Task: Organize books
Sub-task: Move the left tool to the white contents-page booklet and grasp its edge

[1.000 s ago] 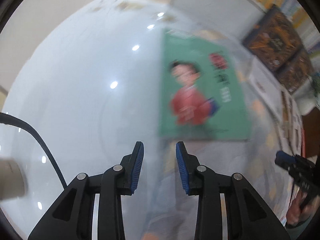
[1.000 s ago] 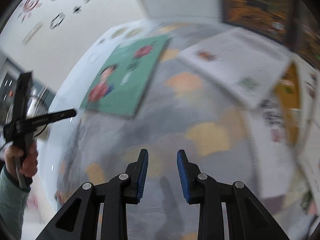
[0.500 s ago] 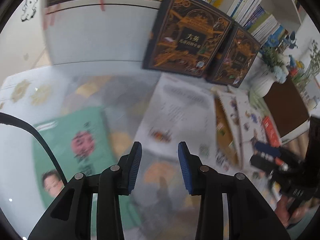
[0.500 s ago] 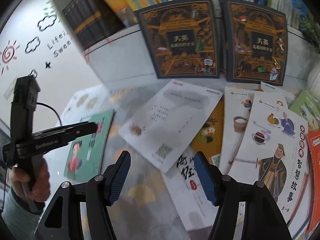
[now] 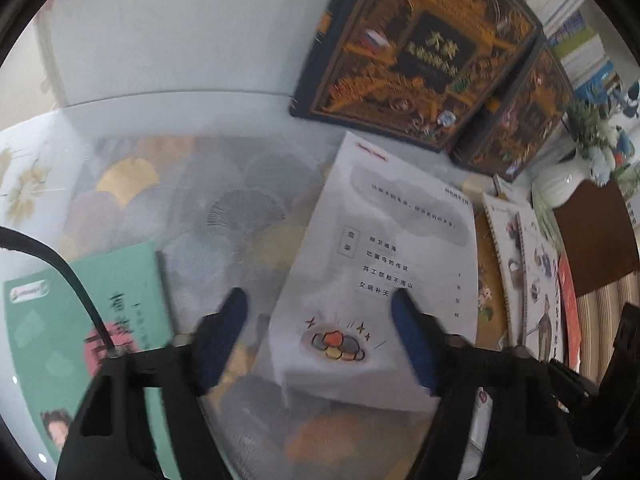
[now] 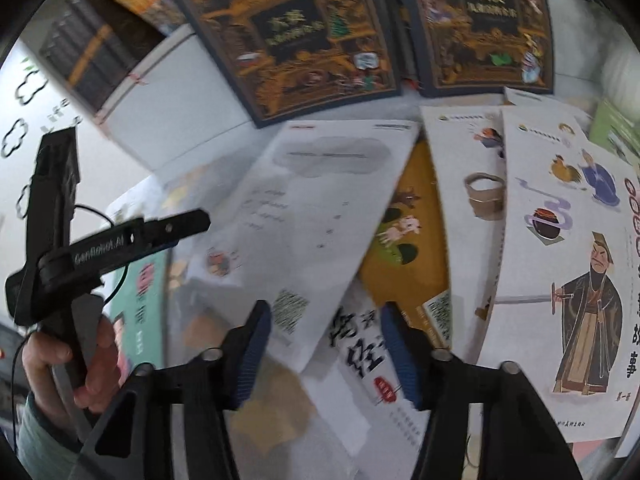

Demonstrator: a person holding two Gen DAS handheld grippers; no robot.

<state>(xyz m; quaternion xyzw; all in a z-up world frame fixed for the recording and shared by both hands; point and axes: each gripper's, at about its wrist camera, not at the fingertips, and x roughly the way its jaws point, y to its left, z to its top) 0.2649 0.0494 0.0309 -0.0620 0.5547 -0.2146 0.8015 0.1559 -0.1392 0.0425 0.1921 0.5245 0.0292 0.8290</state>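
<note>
A white book with grey cloud print (image 5: 384, 264) lies face up on the patterned tabletop; my left gripper (image 5: 320, 336) is open, its jaws spread above the book's near end. The same book shows in the right wrist view (image 6: 304, 208). A green book with a cartoon boy (image 5: 80, 340) lies to the left. My right gripper (image 6: 326, 352) is open above a white book with bold black characters (image 6: 360, 356). An orange book (image 6: 412, 240) and white illustrated books (image 6: 560, 240) lie fanned out to the right. The left gripper (image 6: 120, 240) is in view at the left, held by a hand.
Two dark ornate box sets (image 5: 420, 52) (image 6: 480, 24) lean against a white shelf unit (image 5: 180, 32) at the back. Shelved books (image 6: 120, 20) stand above. A white vase with flowers (image 5: 560, 180) and a brown board (image 5: 592, 236) stand at the right.
Both grippers swung from the bare table and green book toward the spread books. Both jaws opened wider; the left now hovers over the white book.
</note>
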